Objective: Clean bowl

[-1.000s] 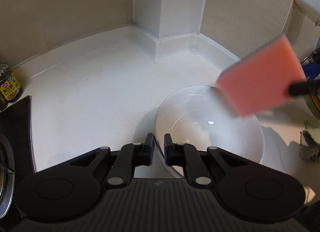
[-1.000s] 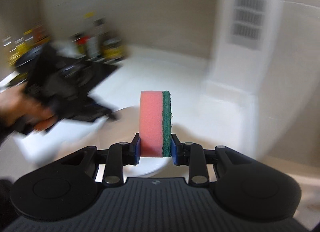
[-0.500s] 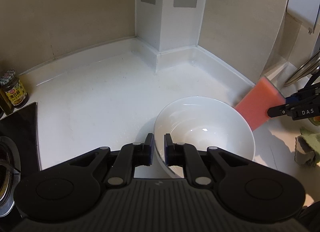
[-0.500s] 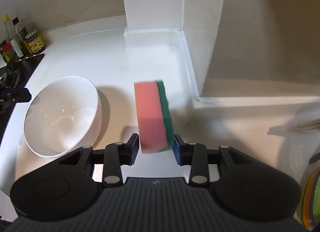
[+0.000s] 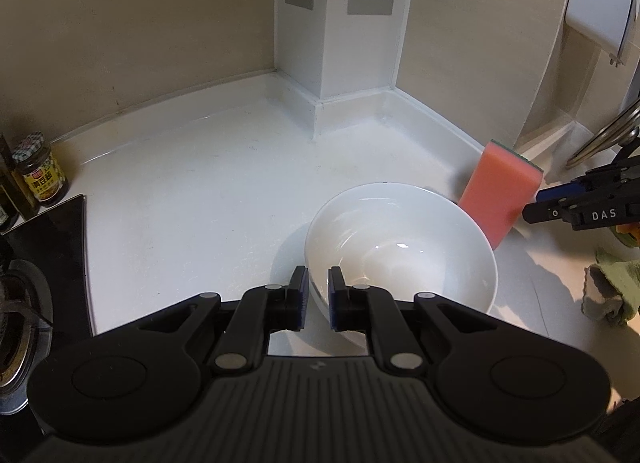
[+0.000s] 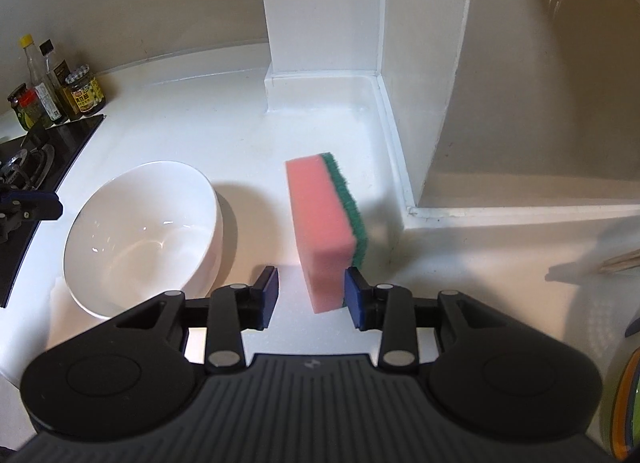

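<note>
Bowl (image 5: 400, 247), white, glossy and deep, sits on the white counter (image 5: 180, 199) with nothing visible inside but light glints; in the left wrist view its near rim passes between the two pads of the left tool (image 5: 318, 297), which are drawn close together on that rim. In the right wrist view the bowl (image 6: 140, 239) lies to the left of the right tool (image 6: 311, 295), whose jaws stand wide apart: the pink sponge (image 6: 324, 231) with a green scouring side leans against the right pad and stands clear of the left one, so nothing is clamped. The sponge stands just beside the bowl, between it and the raised white ledge (image 6: 520, 211). A labelled jar (image 5: 40, 175) stands next to the black stove (image 5: 36, 263) at far left, and a crumpled green cloth (image 5: 612, 287) lies to the right.
</note>
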A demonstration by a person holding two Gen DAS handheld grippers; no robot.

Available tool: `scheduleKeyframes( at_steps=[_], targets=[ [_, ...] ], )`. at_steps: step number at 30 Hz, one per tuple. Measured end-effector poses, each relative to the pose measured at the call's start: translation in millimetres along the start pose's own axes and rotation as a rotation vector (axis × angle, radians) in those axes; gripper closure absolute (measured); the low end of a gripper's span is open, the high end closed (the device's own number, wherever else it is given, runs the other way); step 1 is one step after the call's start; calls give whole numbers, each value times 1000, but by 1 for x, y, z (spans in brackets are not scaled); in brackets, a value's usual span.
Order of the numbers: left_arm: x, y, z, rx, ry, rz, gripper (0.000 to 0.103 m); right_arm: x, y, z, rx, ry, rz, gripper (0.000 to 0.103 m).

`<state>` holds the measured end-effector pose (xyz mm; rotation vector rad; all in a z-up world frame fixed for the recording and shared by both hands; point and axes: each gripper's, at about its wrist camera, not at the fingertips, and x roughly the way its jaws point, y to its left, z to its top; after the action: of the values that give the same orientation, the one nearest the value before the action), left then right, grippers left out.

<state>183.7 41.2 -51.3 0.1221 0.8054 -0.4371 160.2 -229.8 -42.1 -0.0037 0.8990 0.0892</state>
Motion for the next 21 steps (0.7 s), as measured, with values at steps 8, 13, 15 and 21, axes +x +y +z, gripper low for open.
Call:
scheduleKeyframes(
  at_steps=[8, 13, 15, 21],
  targets=[
    [-11, -14, -4, -95, 12, 88, 87, -5, 1, -16, 34, -27, 3, 71],
    [-19, -35, -11, -121, 33, 168, 84, -8, 0, -32, 82, -37, 17, 72],
    [-22, -48, -14, -114, 50, 194, 83, -9, 1, -41, 96, -24, 25, 72],
    [-31, -70, -25, -148, 55, 218, 83, -39, 3, -65, 158, -90, 16, 72]
  ],
)
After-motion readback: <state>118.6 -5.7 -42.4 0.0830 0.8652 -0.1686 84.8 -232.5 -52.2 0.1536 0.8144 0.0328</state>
